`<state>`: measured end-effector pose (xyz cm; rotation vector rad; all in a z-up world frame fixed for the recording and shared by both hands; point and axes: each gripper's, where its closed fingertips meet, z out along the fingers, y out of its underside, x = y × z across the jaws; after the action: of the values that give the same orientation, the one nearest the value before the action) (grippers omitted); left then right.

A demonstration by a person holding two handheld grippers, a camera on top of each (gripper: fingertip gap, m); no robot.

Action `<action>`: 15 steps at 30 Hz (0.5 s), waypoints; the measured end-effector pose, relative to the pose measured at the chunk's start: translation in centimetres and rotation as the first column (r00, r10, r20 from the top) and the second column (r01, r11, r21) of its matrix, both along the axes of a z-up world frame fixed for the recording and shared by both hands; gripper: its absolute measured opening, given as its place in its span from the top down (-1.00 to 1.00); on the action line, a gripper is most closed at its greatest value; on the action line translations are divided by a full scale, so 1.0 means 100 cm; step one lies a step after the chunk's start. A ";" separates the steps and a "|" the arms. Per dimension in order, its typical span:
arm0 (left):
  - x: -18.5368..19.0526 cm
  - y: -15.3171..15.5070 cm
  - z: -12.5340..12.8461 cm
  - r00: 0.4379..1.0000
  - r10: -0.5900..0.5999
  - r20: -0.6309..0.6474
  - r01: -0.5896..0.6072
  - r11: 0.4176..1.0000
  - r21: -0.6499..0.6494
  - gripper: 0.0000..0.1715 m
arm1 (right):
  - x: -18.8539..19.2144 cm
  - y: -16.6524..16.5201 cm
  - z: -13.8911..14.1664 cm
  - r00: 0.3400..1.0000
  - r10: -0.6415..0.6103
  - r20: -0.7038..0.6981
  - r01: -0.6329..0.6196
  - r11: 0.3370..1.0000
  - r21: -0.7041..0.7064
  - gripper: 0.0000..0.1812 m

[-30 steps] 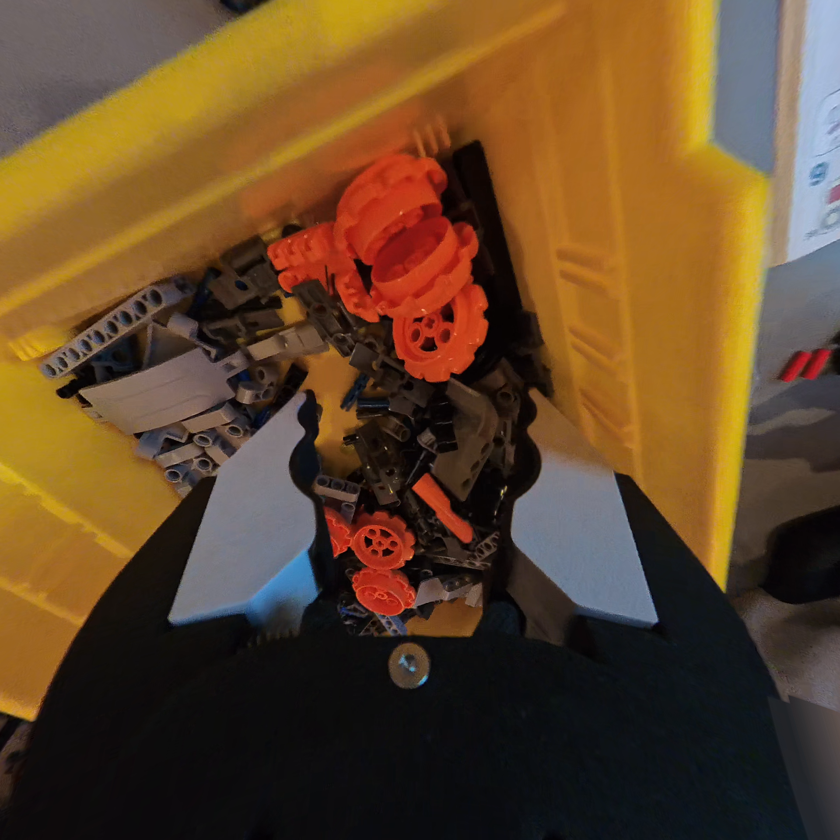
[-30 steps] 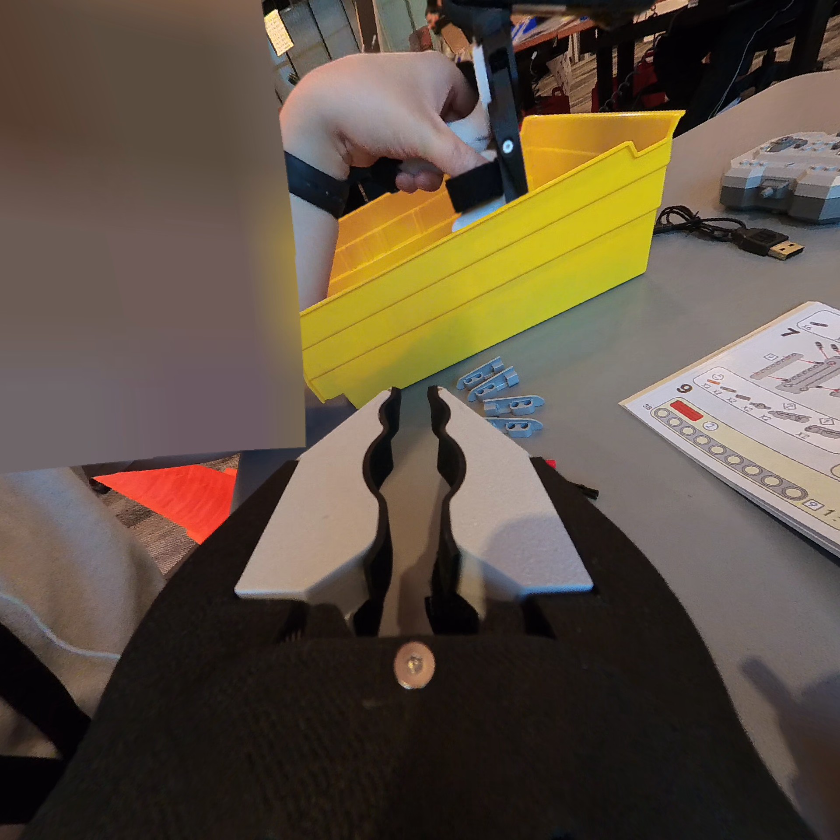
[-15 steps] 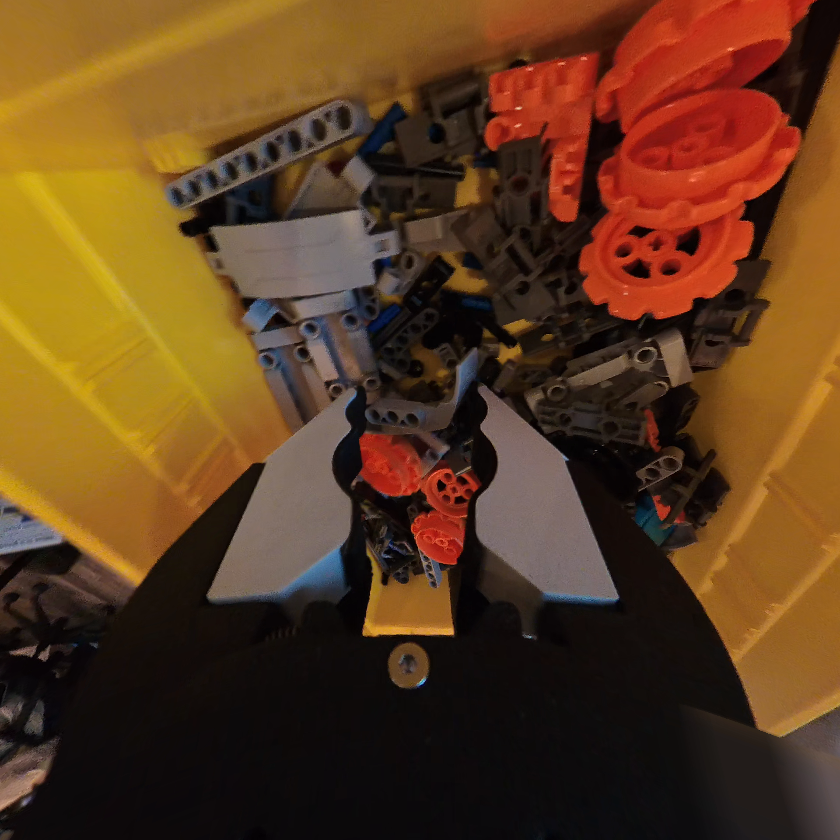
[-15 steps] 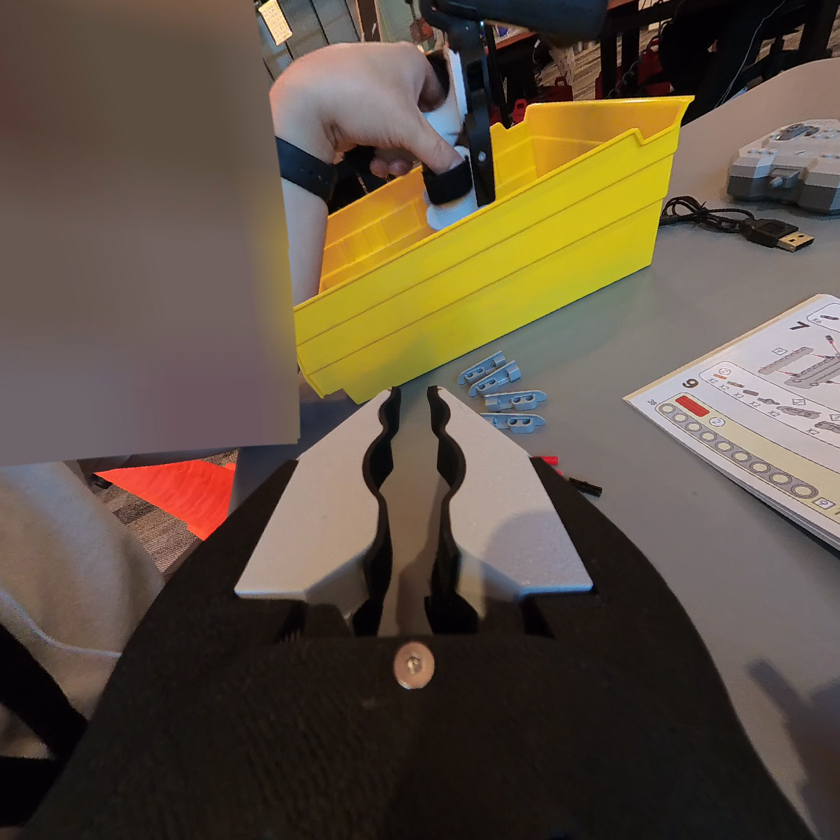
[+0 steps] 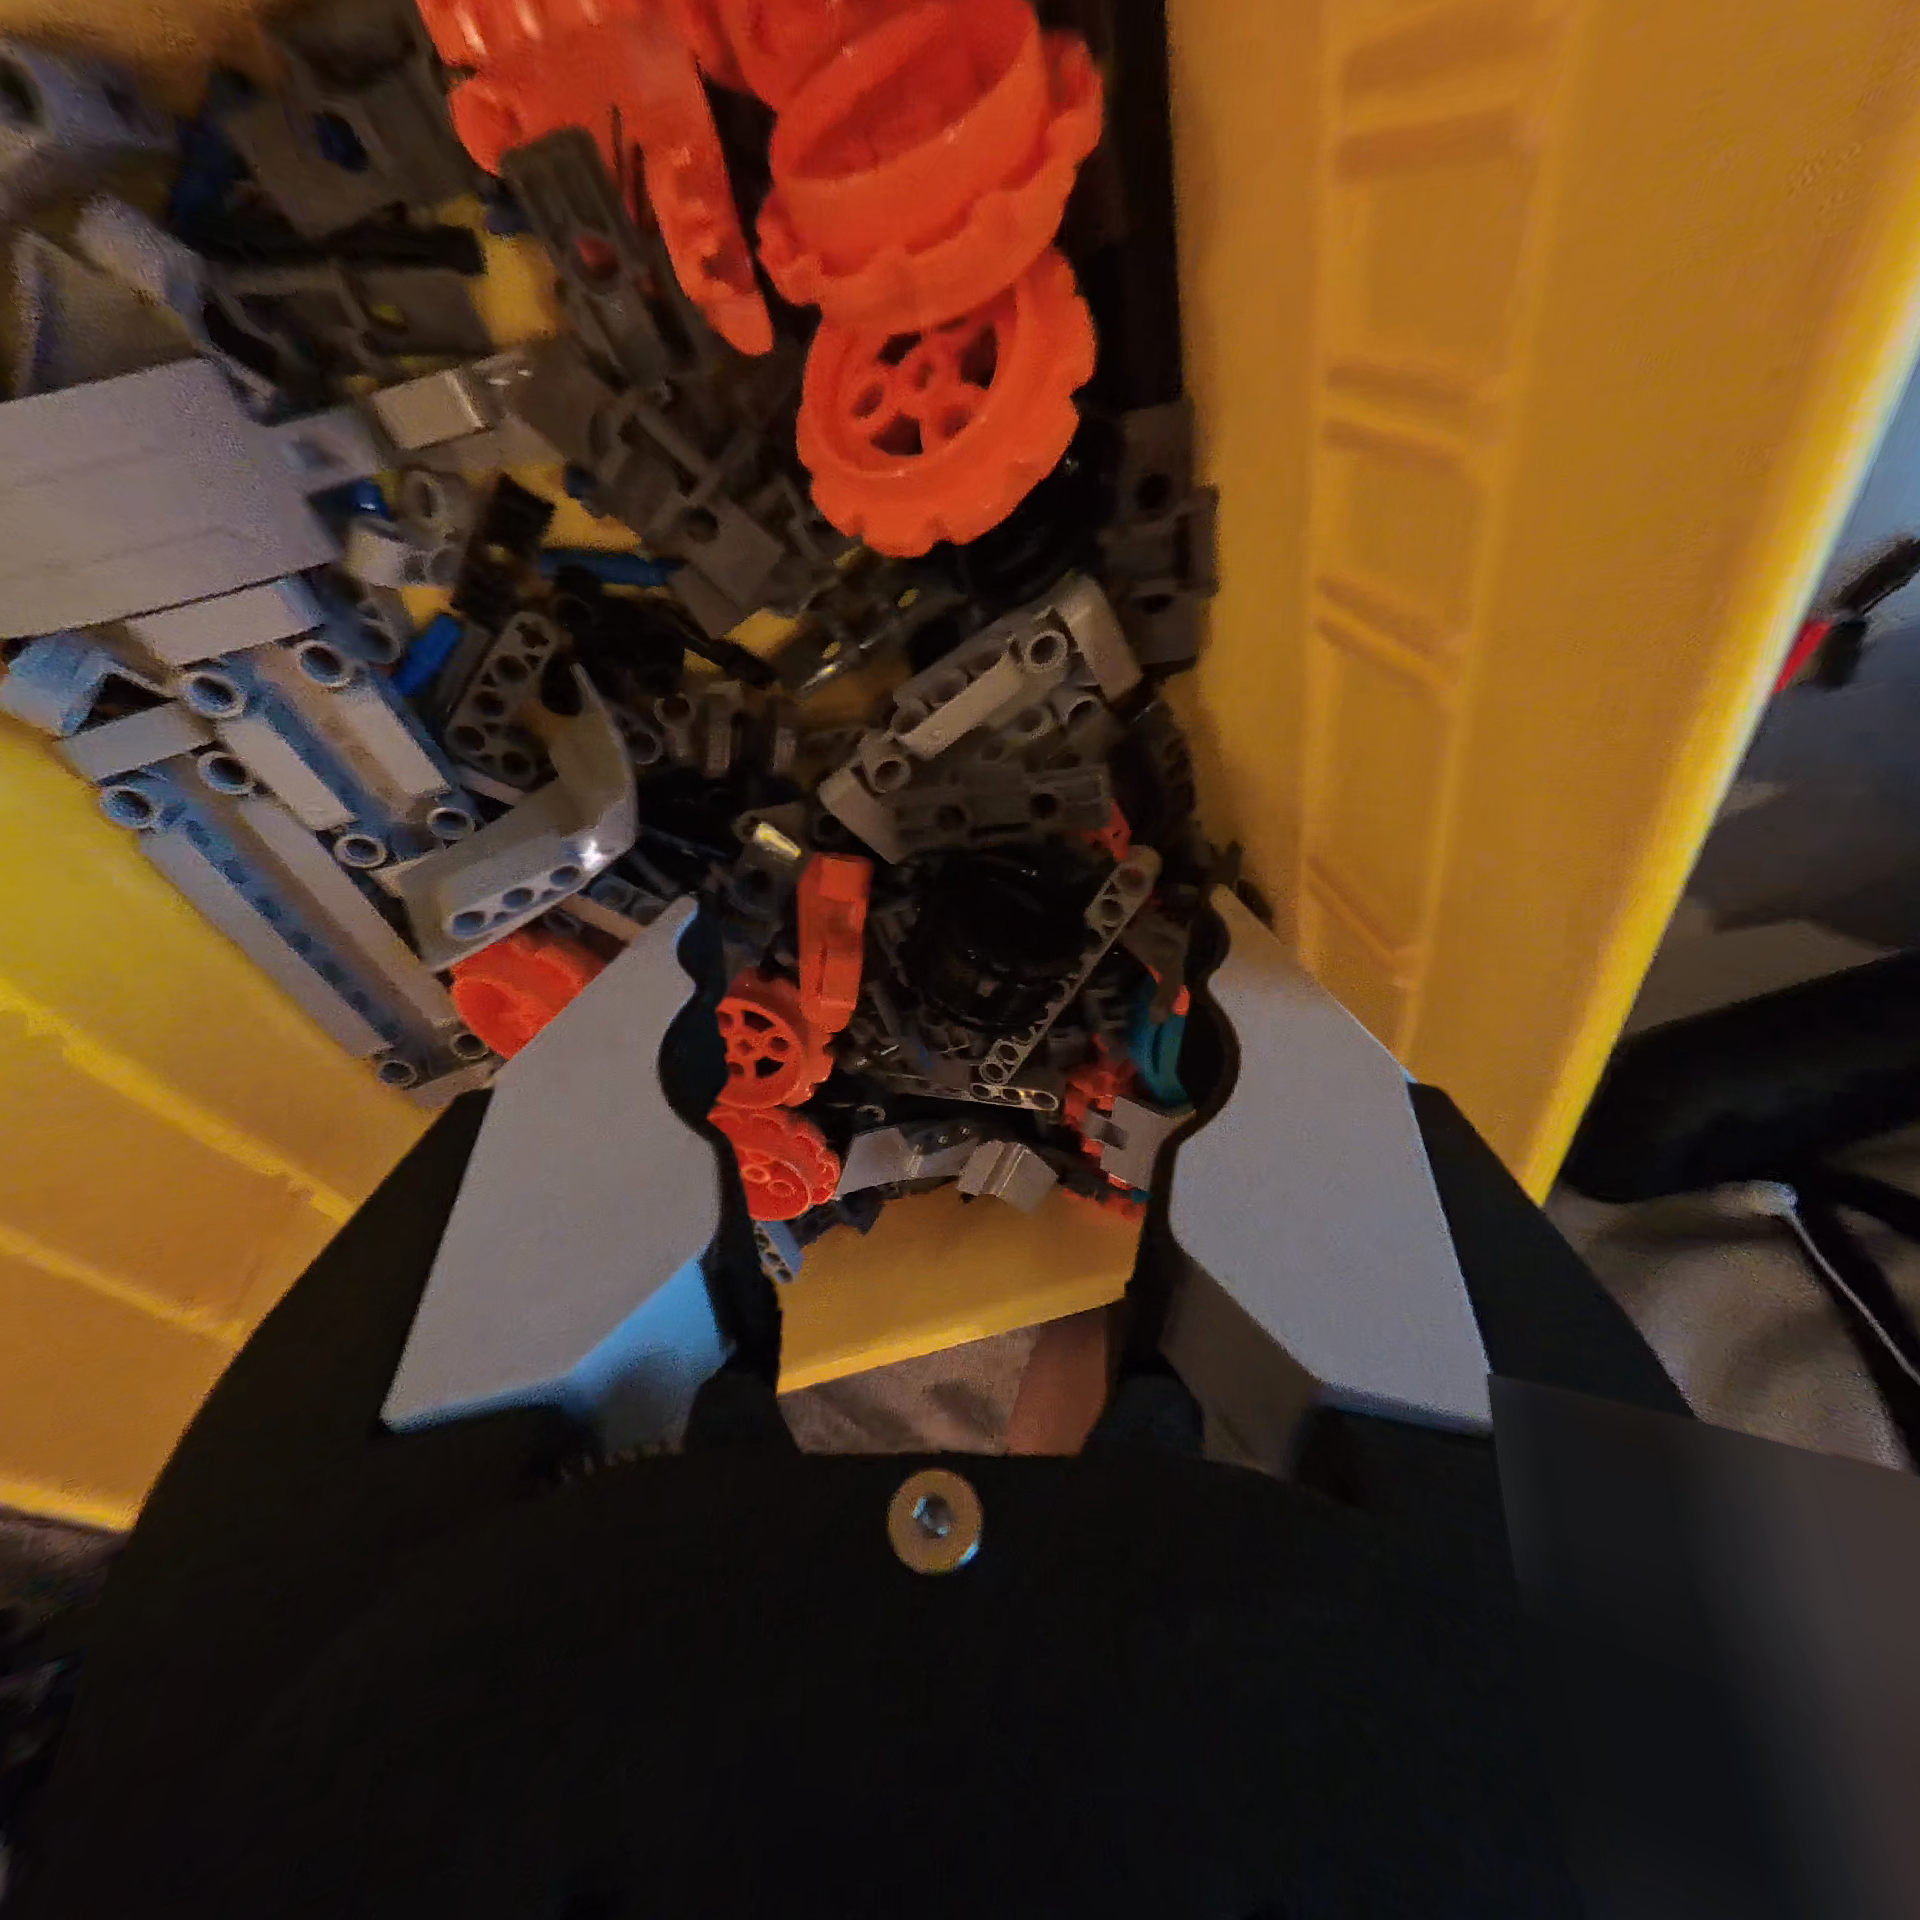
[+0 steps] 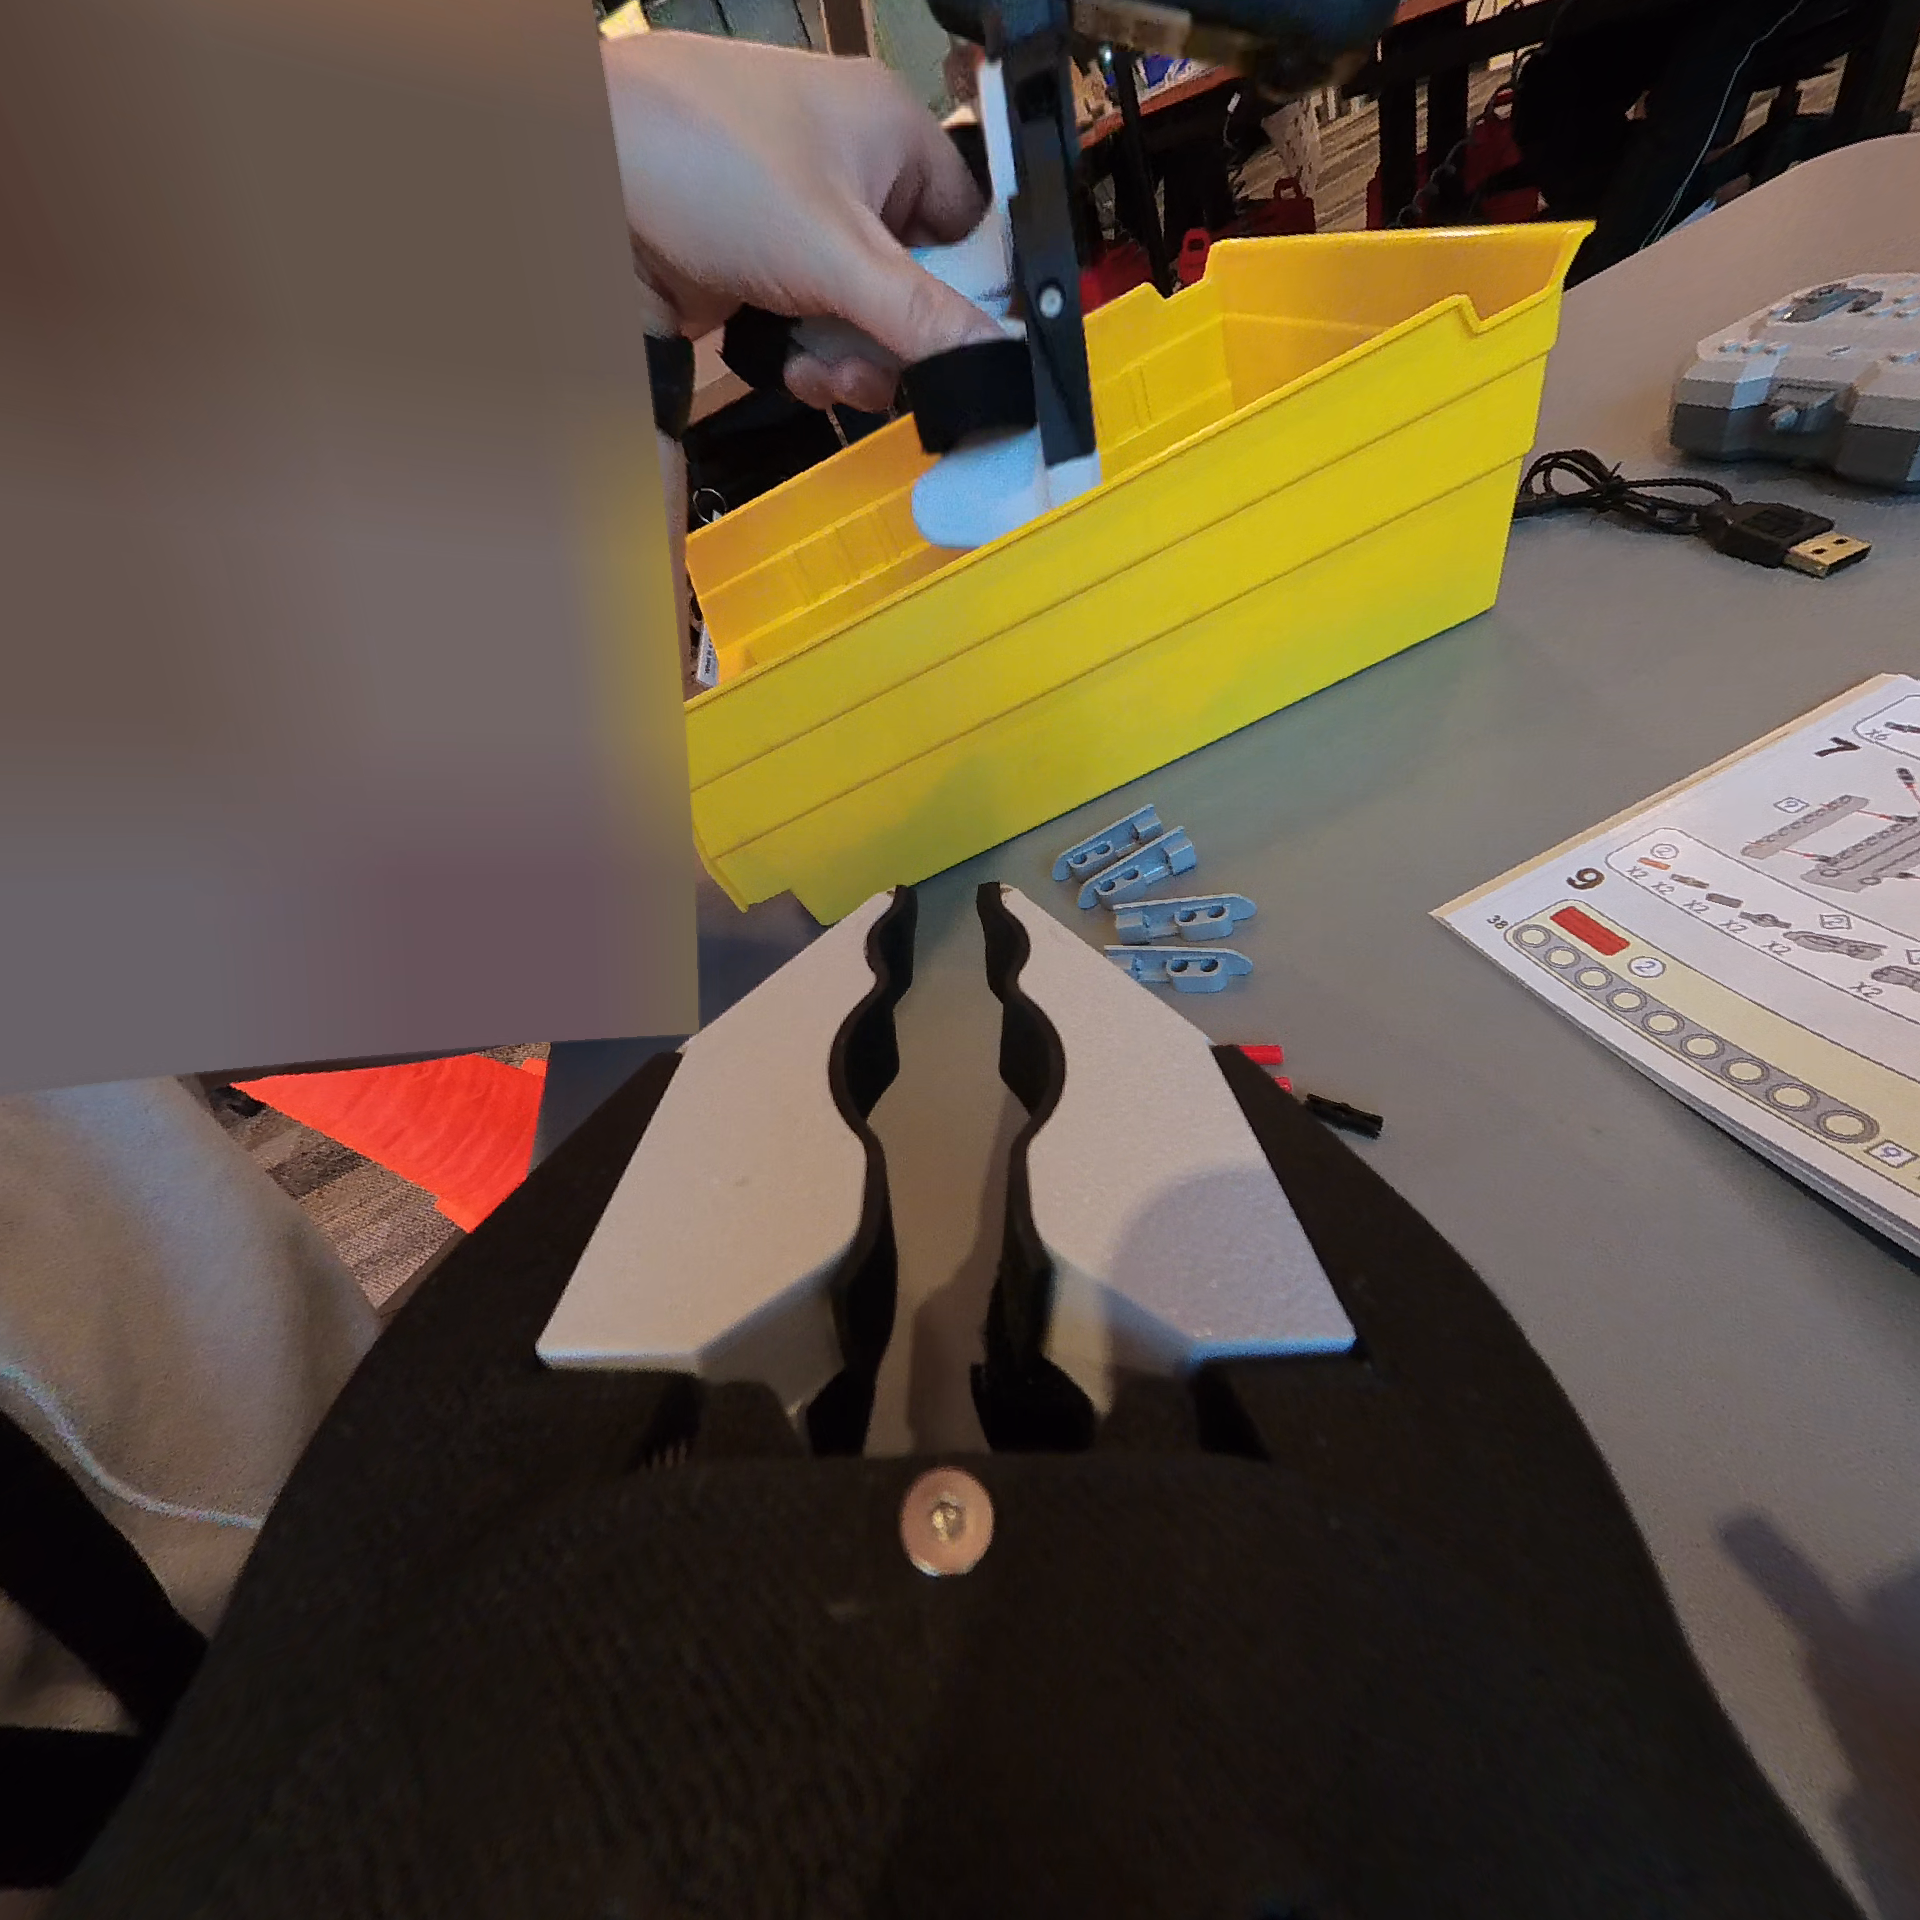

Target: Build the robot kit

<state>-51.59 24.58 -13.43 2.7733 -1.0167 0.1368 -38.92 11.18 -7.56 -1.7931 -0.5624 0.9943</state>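
My left gripper (image 5: 951, 914) is open and empty inside a yellow bin (image 5: 1351, 520), low over a pile of grey, black and orange building-set parts. Between its fingers lie a black gear (image 5: 987, 966), an orange connector (image 5: 831, 925) and two small orange wheels (image 5: 764, 1044). Large orange wheels (image 5: 925, 416) lie farther in. In the right wrist view a hand (image 6: 790, 208) holds that gripper down into the bin (image 6: 1091, 675), and its fingers are hidden there. My right gripper (image 6: 945, 894) hovers over the grey table (image 6: 1455, 1299) in front of the bin, open by only a narrow gap and empty.
Several small grey parts (image 6: 1153, 904) lie on the table just beyond my right gripper. A red pin (image 6: 1262, 1052) and a black pin (image 6: 1340, 1117) lie to its right. An instruction booklet (image 6: 1714, 935), a USB cable (image 6: 1766, 530) and a grey block (image 6: 1808, 384) are farther right. The grey block (image 6: 1808, 384) is about 25 cm from my left fingertips.
My left gripper has opened wider and shifted toward the bin's right wall, off the grey curved part and over the black gear. The right gripper has stayed in place.
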 end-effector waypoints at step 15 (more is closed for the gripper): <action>-0.042 0.001 -0.013 0.965 -0.023 -0.263 0.020 1.000 -0.014 0.64 | 0.001 0.000 0.001 1.000 0.002 -0.017 -0.002 1.000 -0.011 0.87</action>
<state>-55.77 24.64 -14.74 2.6758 -0.9717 -0.2229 -38.87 11.16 -7.46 -1.7925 -0.5492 1.0145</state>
